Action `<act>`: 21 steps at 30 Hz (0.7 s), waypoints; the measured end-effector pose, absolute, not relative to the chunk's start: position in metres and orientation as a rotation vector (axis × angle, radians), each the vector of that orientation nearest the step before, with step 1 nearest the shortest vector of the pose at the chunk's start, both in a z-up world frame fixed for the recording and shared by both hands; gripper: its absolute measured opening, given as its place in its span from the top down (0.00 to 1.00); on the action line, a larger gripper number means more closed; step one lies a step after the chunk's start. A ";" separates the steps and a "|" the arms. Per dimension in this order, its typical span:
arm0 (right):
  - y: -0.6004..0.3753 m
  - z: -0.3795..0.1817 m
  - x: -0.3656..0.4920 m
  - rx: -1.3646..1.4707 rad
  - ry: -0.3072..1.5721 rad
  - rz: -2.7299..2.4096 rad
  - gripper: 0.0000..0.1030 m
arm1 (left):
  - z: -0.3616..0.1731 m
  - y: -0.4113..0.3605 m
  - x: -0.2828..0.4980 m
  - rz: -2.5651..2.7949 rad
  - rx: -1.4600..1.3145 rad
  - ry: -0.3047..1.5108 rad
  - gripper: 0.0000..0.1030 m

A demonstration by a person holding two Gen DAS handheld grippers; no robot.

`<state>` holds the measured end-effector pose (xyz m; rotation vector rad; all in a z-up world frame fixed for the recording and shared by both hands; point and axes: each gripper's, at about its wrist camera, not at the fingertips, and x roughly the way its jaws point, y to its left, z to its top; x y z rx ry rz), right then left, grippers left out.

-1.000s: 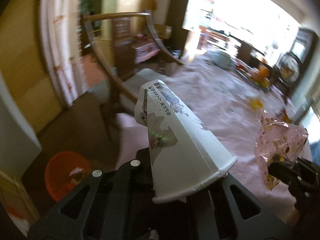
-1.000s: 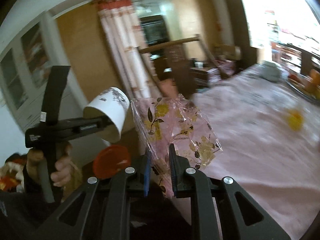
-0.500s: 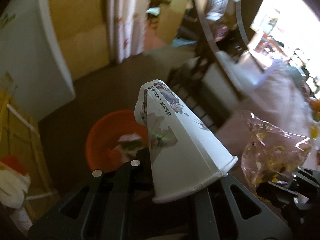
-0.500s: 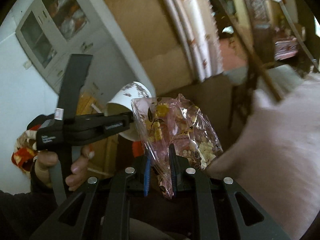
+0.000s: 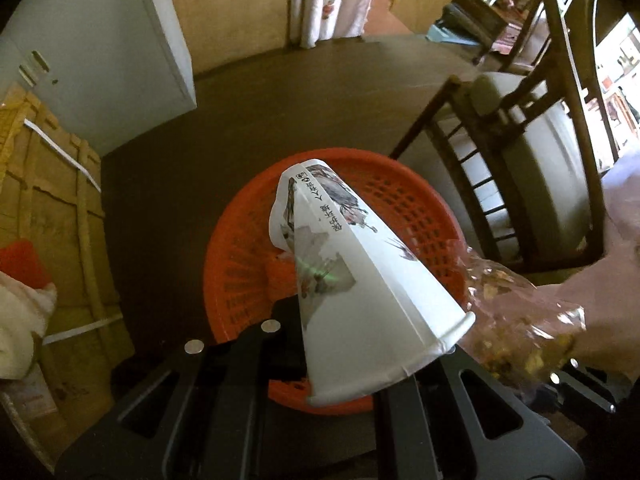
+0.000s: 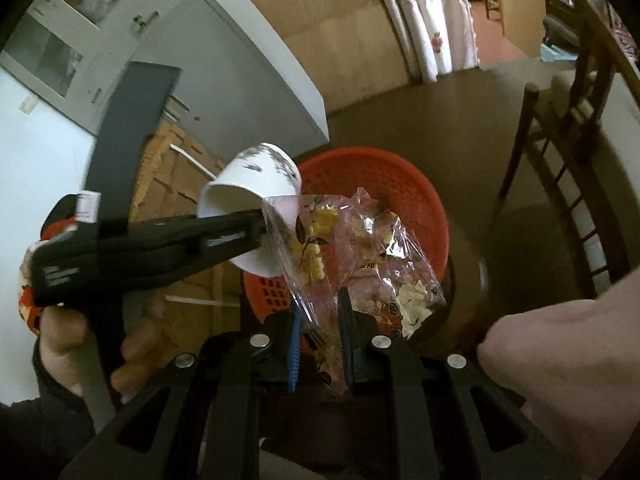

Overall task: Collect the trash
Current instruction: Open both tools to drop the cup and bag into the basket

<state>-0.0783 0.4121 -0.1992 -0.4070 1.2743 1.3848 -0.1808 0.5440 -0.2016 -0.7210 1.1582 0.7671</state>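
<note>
The left gripper [image 6: 262, 226] is clamped on the rim of a white paper cup [image 5: 352, 280], whose long axis slants from lower right up toward the frame's centre, its printed base pointing away over an orange basket [image 5: 416, 216] on the dark floor. The right gripper [image 6: 320, 320] pinches a crumpled clear flowered wrapper [image 6: 360, 256], standing upright above the same basket, just beside the cup.
</note>
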 end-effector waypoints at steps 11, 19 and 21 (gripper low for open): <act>0.438 -0.233 -0.076 -0.467 1.303 1.360 0.67 | -0.226 0.558 -0.176 0.772 -0.727 1.231 0.73; 0.419 -0.224 -0.067 -0.405 1.303 1.347 0.54 | -0.199 0.552 -0.178 0.782 -0.698 1.172 0.47; 0.414 -0.219 -0.066 -0.389 1.297 1.349 0.53 | -0.191 0.549 -0.176 0.780 -0.685 1.163 0.46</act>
